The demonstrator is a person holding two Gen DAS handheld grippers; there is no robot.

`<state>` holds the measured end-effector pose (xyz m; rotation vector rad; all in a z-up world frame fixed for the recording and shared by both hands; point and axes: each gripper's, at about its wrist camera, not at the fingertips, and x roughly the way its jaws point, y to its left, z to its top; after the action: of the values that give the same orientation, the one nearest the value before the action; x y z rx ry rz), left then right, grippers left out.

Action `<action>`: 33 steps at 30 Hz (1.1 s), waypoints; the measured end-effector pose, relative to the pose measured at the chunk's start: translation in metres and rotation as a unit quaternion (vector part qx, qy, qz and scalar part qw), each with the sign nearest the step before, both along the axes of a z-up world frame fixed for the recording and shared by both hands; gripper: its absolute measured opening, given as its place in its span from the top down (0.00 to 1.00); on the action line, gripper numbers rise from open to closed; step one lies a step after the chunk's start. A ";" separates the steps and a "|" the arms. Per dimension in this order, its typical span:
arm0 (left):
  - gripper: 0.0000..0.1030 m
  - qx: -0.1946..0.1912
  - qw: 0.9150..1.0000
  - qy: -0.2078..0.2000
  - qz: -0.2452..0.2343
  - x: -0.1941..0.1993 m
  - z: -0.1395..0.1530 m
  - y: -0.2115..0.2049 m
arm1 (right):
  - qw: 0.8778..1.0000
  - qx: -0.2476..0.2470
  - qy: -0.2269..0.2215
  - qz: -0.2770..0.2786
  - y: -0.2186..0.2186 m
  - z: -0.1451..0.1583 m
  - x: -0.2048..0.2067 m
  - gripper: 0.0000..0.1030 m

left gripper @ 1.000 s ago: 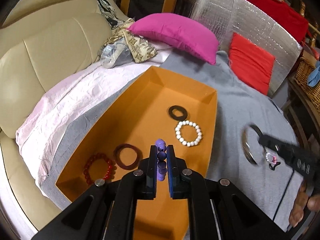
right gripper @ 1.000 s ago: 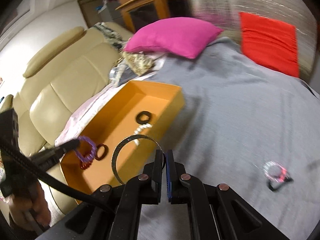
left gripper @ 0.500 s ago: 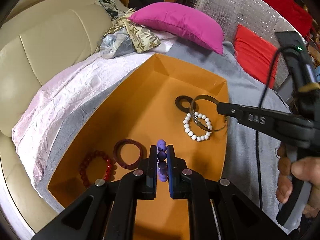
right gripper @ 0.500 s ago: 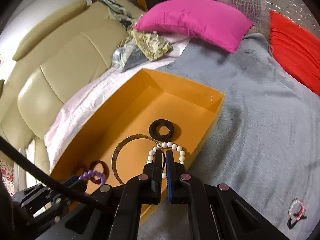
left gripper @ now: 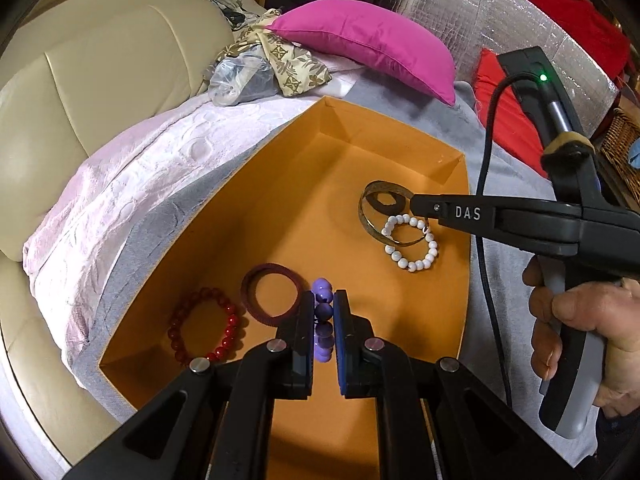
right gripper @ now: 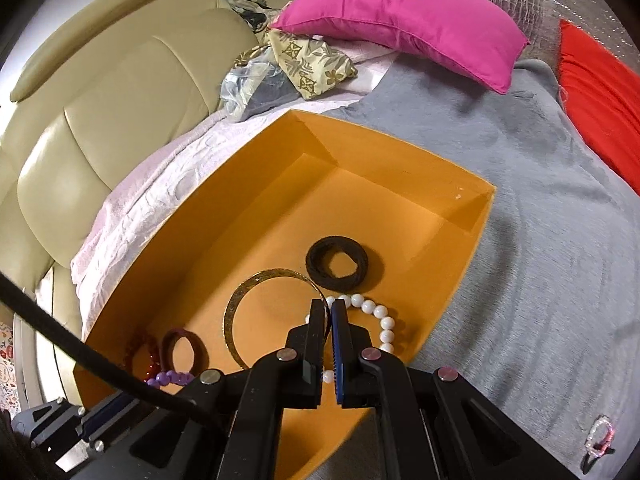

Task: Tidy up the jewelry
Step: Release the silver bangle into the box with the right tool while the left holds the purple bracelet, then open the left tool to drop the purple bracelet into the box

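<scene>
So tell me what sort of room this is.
Probably a home living room: a cream leather sofa with a pink cushion, a grey blanket spread over it, and an orange box of bracelets on top.

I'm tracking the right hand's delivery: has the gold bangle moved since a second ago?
Yes. The gold bangle, pinched in the right gripper, has come from over the grey blanket into the orange box, above the white bead bracelet.

Inside the box (right gripper: 452, 304), the hair tie (right gripper: 337, 263) lies behind the pearl bracelet (right gripper: 376, 320).
</scene>
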<state>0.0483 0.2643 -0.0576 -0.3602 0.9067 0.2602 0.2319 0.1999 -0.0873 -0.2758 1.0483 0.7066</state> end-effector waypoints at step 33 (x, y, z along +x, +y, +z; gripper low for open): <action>0.91 0.002 0.999 0.024 0.024 0.007 -0.012 0.009 | 1.000 0.003 0.006 -0.017 0.006 -0.009 0.016 0.85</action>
<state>0.0549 0.2737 -0.0695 -0.3745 0.9446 0.3160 0.2478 0.2055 -0.0959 -0.2495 1.0593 0.6818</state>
